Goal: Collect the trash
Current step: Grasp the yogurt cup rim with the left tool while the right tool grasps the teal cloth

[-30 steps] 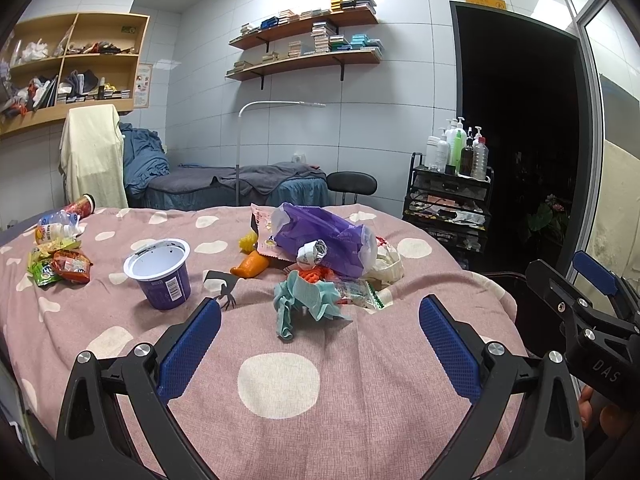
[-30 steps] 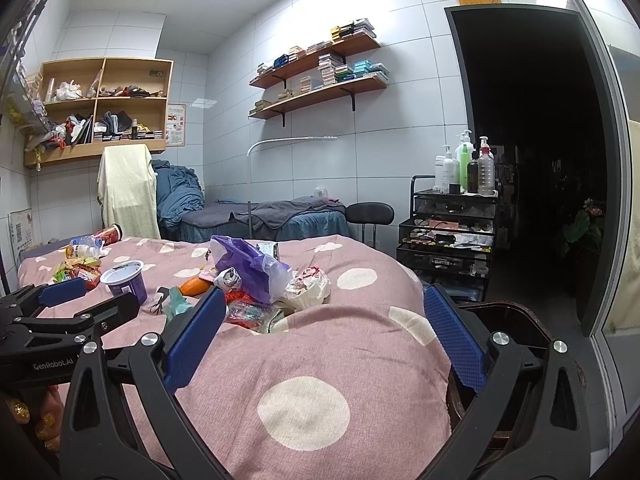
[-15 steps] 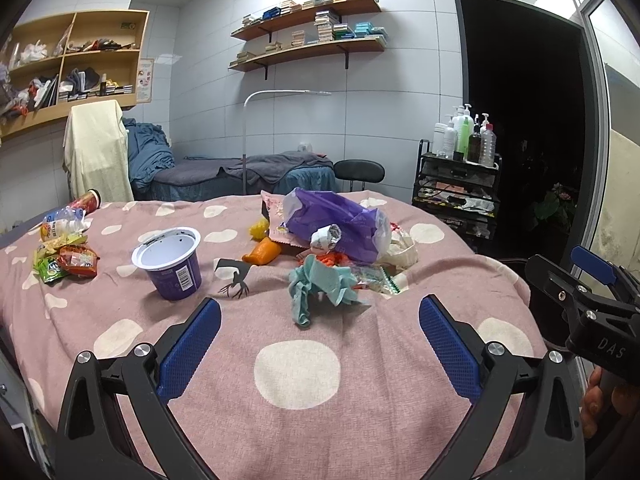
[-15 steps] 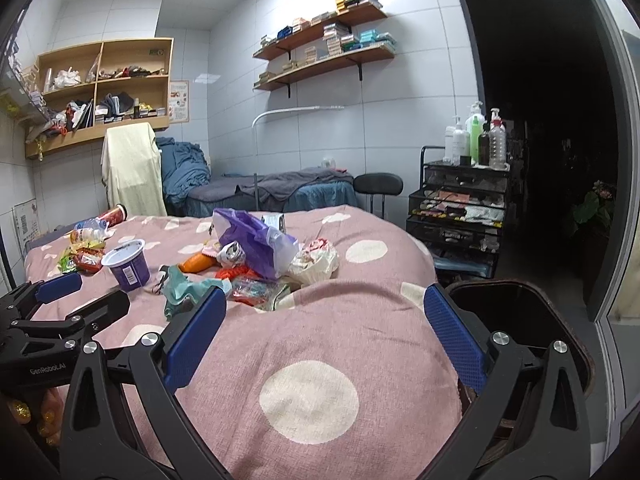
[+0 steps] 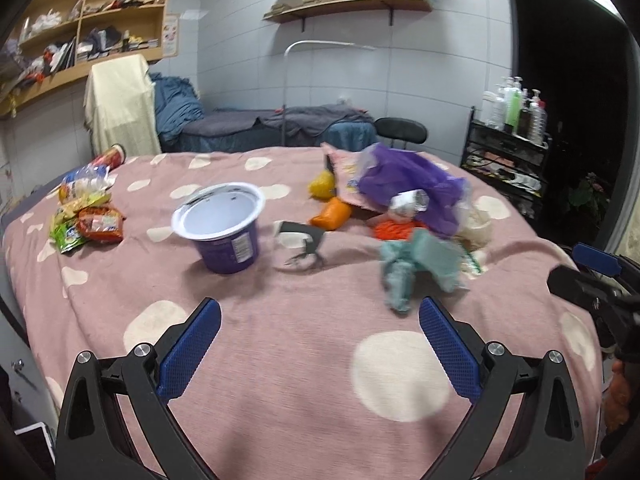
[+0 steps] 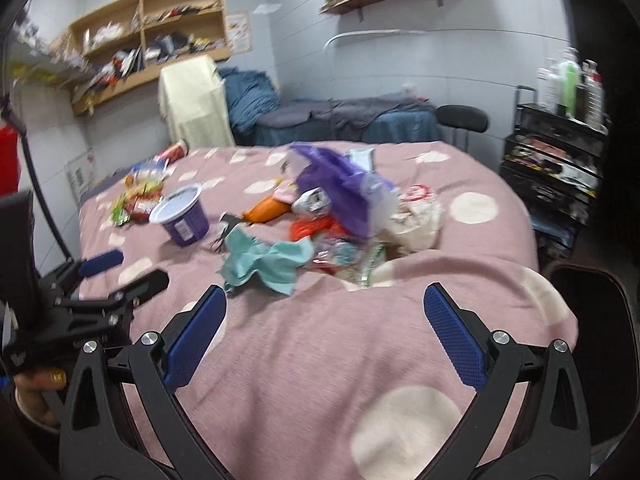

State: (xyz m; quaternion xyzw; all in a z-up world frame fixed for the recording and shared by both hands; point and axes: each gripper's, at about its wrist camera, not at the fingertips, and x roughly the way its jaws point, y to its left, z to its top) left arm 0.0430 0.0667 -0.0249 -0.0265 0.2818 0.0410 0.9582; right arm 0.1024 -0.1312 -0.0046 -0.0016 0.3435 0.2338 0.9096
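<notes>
Trash lies on a pink spotted table. A purple cup stands open, also in the right wrist view. A crumpled teal wrapper lies nearest. Behind it are a purple plastic bag, an orange packet and red scraps. Snack wrappers lie far left. My left gripper is open and empty, short of the cup and teal wrapper. My right gripper is open and empty, short of the teal wrapper.
A dark bin stands at the table's right edge. A black trolley with bottles stands at the right. A bed, a black stool and wall shelves are behind the table.
Both grippers have tipped down and moved closer over the table; the trash pile looks larger and lower in view. Both stay open and empty.
</notes>
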